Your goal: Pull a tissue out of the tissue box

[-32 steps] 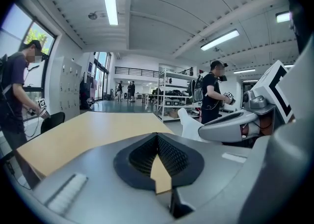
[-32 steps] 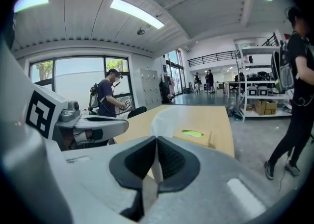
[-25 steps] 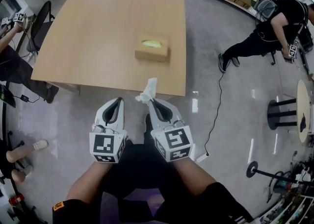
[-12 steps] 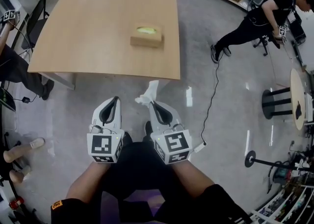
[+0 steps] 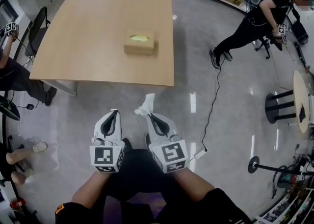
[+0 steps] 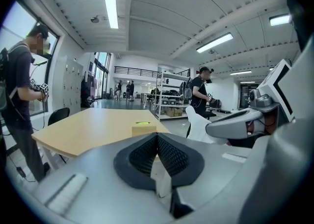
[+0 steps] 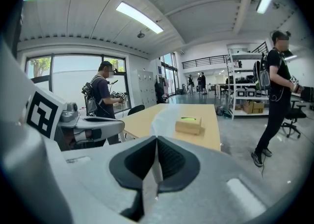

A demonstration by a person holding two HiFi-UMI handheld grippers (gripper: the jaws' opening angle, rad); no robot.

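Two grippers are held low in front of us, side by side and roughly parallel, over the grey floor [image 5: 230,120]. The right gripper [image 5: 148,115] has its jaws closed tight on a white tissue [image 5: 145,105]. The sheet stands up crumpled from the tips. In the right gripper view it rises from between the jaws and partly veils the table edge behind it. The tissue is fully clear of the box and is held in the air short of the table. The left gripper [image 5: 114,112] has its jaws together, meeting at the tips, and we see nothing caught between them. It sits just beside the right gripper, apart from the tissue.

Beyond the tips is the near edge of the wooden table [image 5: 88,37]. The tissue box [image 5: 139,45] sits on it, right of centre, well apart from both grippers. It is tan, with a yellow-green opening on top.

Further out, a dark chair [image 5: 38,31] stands at the table's left side, with a second person [image 5: 12,71] at the picture's left edge. A person in black [image 5: 255,17] bends forward at the upper right. A black cable [image 5: 214,100] trails across the floor toward us. A round table [image 5: 302,99] shows at the right edge.
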